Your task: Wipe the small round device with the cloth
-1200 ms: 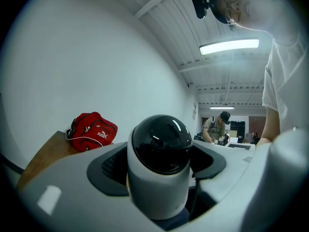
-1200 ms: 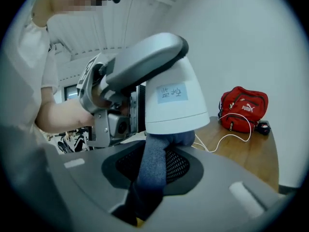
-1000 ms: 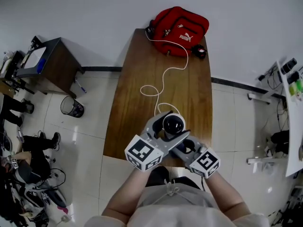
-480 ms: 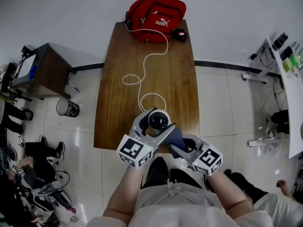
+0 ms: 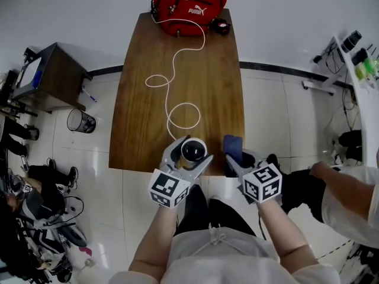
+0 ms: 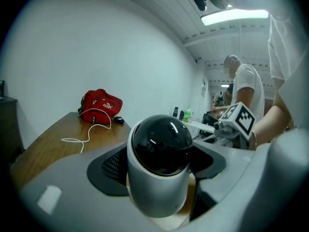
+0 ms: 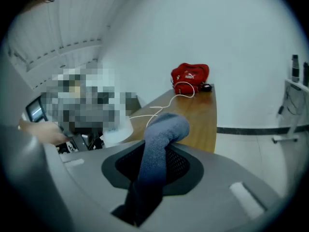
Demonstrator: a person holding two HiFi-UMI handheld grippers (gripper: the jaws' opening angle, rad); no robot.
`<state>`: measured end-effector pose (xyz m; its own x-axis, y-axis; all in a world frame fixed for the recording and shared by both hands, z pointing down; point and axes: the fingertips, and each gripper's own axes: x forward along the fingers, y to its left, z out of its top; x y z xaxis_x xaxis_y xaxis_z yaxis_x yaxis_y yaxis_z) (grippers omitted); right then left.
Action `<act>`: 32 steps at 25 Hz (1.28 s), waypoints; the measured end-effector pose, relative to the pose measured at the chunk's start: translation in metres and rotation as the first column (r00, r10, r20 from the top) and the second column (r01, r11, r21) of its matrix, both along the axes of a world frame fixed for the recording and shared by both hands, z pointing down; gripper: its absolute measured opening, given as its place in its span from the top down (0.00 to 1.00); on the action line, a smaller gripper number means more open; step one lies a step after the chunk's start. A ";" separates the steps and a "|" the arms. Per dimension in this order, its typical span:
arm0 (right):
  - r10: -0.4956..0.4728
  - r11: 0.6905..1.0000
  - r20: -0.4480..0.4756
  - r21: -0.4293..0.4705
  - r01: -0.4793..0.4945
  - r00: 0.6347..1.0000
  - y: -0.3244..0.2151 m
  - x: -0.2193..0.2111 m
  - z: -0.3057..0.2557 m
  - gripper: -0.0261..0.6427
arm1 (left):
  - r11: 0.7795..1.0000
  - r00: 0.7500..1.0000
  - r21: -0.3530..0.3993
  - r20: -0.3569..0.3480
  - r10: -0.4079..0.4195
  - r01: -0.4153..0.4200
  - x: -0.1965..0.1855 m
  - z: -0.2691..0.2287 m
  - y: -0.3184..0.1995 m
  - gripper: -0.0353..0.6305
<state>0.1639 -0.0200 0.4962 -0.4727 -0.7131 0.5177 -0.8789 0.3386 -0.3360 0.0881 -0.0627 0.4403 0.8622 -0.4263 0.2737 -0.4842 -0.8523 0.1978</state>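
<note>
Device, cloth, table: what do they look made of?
Device: probably plastic, with a glossy black dome that mirrors the ceiling light over a matte pale grey body.
Cloth: blue-grey knit or terry fabric, with a visible looped texture and a limp fold.
Table: brown wood or veneer, with grain streaks and a slight sheen.

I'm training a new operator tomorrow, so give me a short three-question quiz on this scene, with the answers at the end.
1. Multiple choice: what is the left gripper shut on? A) a mug B) the small round camera C) a remote
2. True or false: the blue cloth held in the right gripper is touching the camera.
3. Fill in: the white cable runs along the wooden table from the camera to the red ____.

Key: 1 B. 2 False, they are apart. 3 bag.
</note>
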 end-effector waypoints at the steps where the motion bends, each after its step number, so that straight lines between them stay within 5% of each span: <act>1: 0.024 0.999 0.013 -0.025 -0.024 1.000 0.000 0.003 0.004 0.80 | 1.000 1.000 0.006 0.028 0.001 -0.002 0.001 0.011 0.002 0.40; 8: 0.009 1.000 -0.079 -0.019 -0.010 0.997 0.010 0.009 0.027 0.80 | 0.998 0.994 0.046 0.106 0.027 -0.032 0.016 0.071 0.014 0.40; 17: 0.045 0.999 -0.049 0.006 -0.045 0.998 -0.010 0.007 0.052 0.80 | 0.998 0.998 0.056 0.066 -0.019 0.015 0.022 0.116 -0.007 0.40; 27: 0.040 0.999 -0.041 0.022 -0.039 0.998 -0.024 0.008 0.057 0.80 | 0.998 0.993 0.028 0.104 0.062 -0.065 0.026 0.137 -0.003 0.33; 32: 0.022 0.999 -0.019 0.043 -0.021 1.000 -0.010 -0.001 0.037 0.80 | 0.999 0.997 0.043 0.077 -0.017 0.014 0.004 0.109 0.007 0.29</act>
